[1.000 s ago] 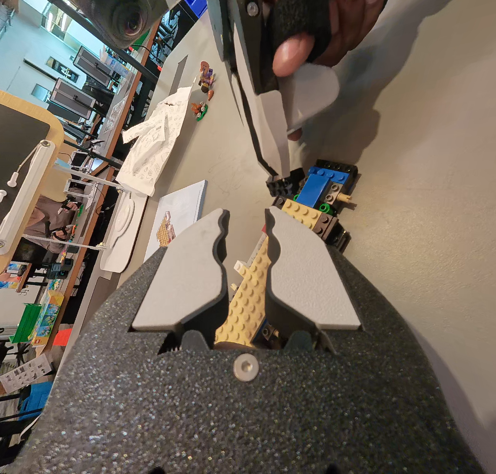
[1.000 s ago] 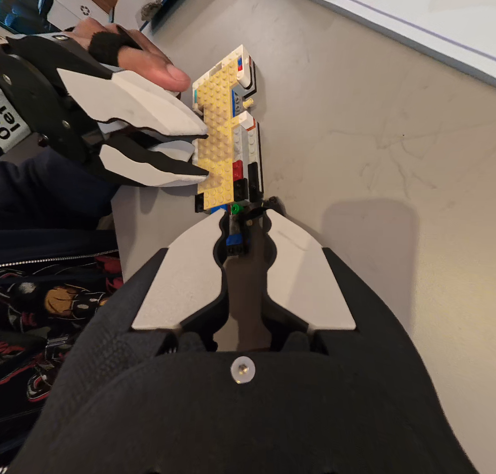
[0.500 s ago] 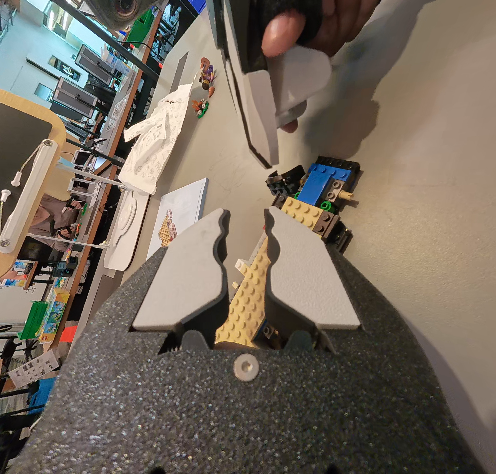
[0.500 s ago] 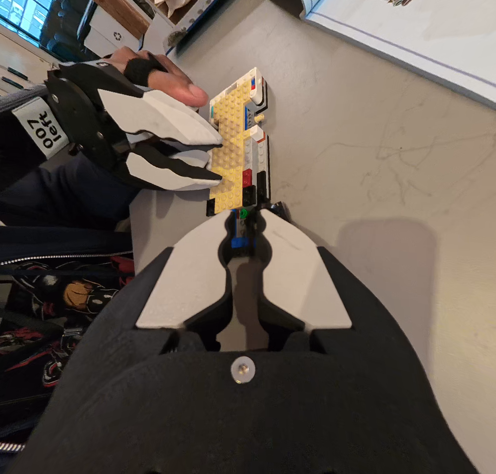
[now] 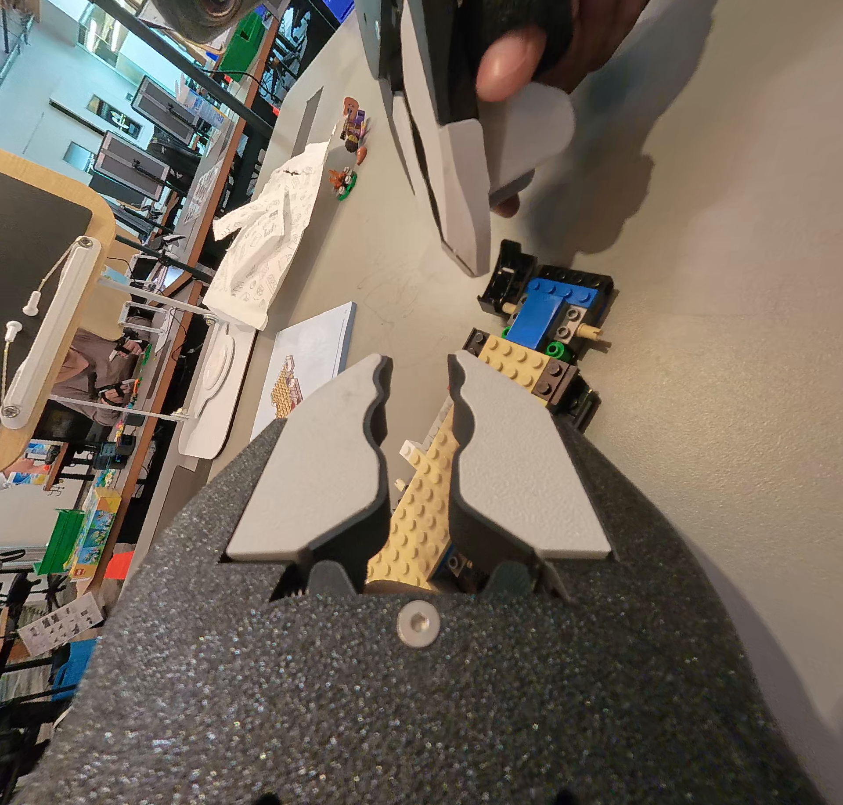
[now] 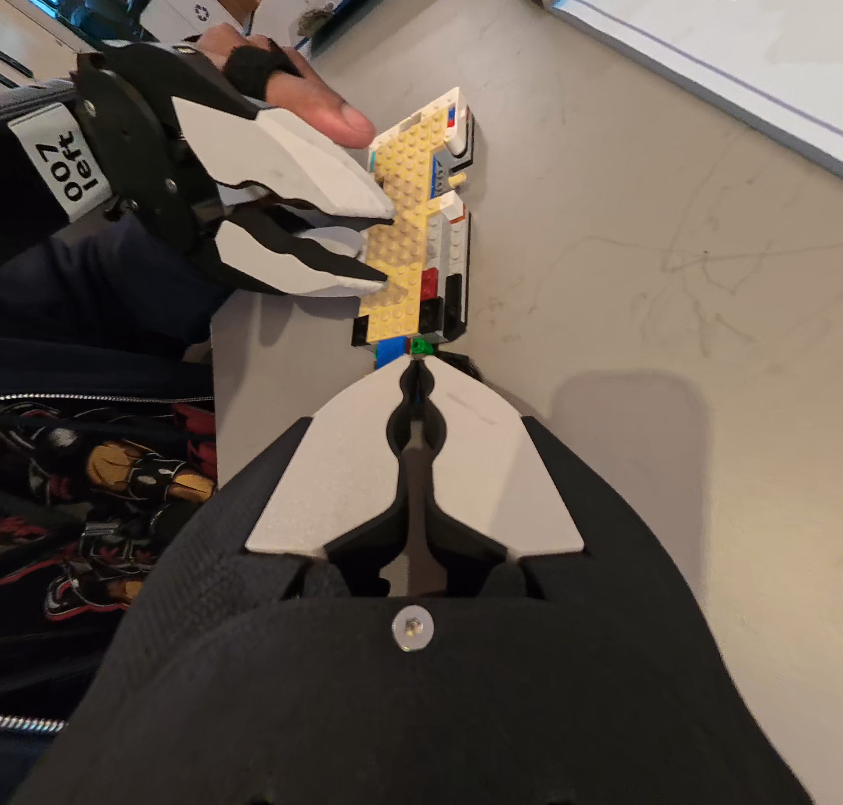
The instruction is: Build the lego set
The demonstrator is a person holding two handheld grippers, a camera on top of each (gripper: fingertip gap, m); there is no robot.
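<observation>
Two hand-held grippers work one brick model (image 6: 413, 235) on the bench (image 6: 638, 281). The left hand-held gripper (image 5: 417, 363) is parted, its fingertips (image 6: 387, 212) touching the tan plate (image 6: 401, 244). The right hand-held gripper (image 6: 416, 363) is nearly closed at the model's blue end; whether it grips anything cannot be told. Only the left view shows one booklet (image 5: 310, 354), one paper sheet (image 5: 269, 235) and two small figures (image 5: 353, 121).

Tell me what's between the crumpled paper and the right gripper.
Small toy figures stand on the table between the paper and the right gripper; otherwise that stretch is bare. The left wrist view shows it.
</observation>
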